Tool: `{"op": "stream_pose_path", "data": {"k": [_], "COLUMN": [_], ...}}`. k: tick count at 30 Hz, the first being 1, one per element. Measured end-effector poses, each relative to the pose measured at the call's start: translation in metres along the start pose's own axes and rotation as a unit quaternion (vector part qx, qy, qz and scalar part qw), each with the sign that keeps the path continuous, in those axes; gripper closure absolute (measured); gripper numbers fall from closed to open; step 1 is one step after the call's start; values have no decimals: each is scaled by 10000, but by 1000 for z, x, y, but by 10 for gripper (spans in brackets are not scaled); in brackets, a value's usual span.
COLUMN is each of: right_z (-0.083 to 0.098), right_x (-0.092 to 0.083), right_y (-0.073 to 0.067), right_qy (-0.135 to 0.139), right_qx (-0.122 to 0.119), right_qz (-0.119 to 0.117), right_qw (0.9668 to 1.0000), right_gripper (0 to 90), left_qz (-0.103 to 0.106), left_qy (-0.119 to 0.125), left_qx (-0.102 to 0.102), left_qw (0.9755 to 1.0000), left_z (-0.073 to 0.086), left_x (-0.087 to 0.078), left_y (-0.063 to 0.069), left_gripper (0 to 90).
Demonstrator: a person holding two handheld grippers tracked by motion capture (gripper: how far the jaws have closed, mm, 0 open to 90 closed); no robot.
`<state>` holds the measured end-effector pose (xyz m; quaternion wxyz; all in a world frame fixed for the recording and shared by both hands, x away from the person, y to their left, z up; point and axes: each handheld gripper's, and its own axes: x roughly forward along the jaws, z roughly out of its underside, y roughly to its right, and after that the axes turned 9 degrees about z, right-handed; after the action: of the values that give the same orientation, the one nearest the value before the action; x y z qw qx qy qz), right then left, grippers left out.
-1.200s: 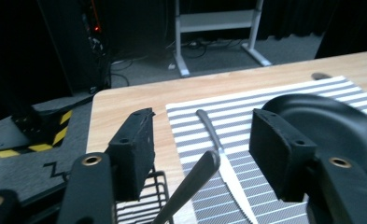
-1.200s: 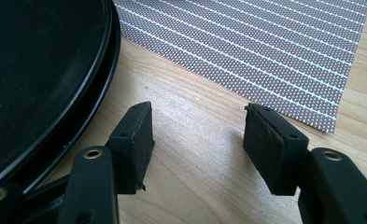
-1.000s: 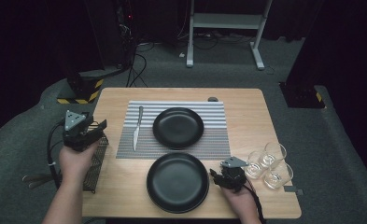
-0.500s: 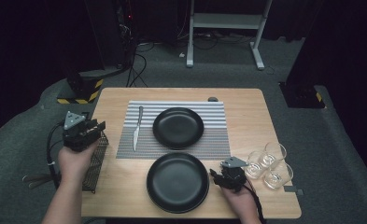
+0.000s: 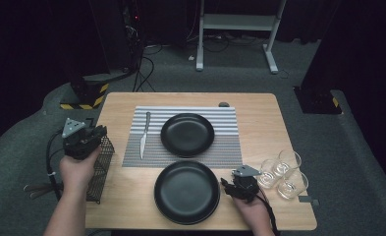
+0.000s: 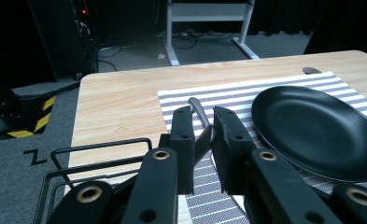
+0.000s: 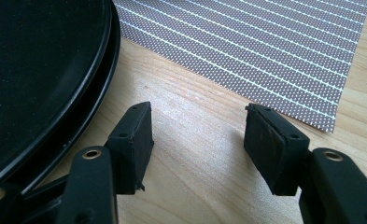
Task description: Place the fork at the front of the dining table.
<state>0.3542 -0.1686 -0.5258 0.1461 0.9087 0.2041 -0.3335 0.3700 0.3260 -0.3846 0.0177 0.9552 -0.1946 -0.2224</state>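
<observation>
My left gripper (image 5: 95, 132) hangs over a black wire basket (image 5: 101, 164) at the table's left edge. In the left gripper view its jaws (image 6: 202, 116) have just been closing. They stand a narrow gap apart with nothing between them. Beyond them a knife (image 6: 196, 106) lies on the striped placemat (image 6: 237, 93), left of the far black plate (image 6: 316, 130). My right gripper (image 5: 232, 182) rests low at the right rim of the near black plate (image 5: 186, 191). Its jaws (image 7: 197, 116) are wide apart over bare wood, beside that plate (image 7: 36, 70).
Three clear glasses (image 5: 282, 172) stand close together at the table's right front, just right of my right hand. The knife (image 5: 143, 135) and the far plate (image 5: 187, 134) lie on the placemat (image 5: 225, 123). The basket's wire rim (image 6: 102, 144) runs just under the left jaws.
The left gripper's jaws look drawn closer together. Both hands and all the tableware stay where they were.
</observation>
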Motion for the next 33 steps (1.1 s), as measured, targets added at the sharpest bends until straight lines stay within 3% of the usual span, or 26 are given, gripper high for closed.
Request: {"op": "stream_pose_path", "data": {"k": [8, 21, 33], "right_z": [0, 0, 0], "right_x": [0, 0, 0], "right_y": [0, 0, 0], "right_qy": [2, 1, 2], "right_qx": [-11, -16, -18], "right_qz": [-1, -8, -11], "right_qw": [10000, 10000, 10000], "right_gripper": [422, 422, 422], "left_qz": [-1, 4, -17], "left_qy": [75, 413, 572], "left_qx": [-68, -427, -396], "left_qw": [9999, 9982, 9976], "left_z": [1, 2, 2], "left_x": [-2, -9, -13], "left_y": [-1, -9, -9], "left_gripper": [791, 799, 812]}}
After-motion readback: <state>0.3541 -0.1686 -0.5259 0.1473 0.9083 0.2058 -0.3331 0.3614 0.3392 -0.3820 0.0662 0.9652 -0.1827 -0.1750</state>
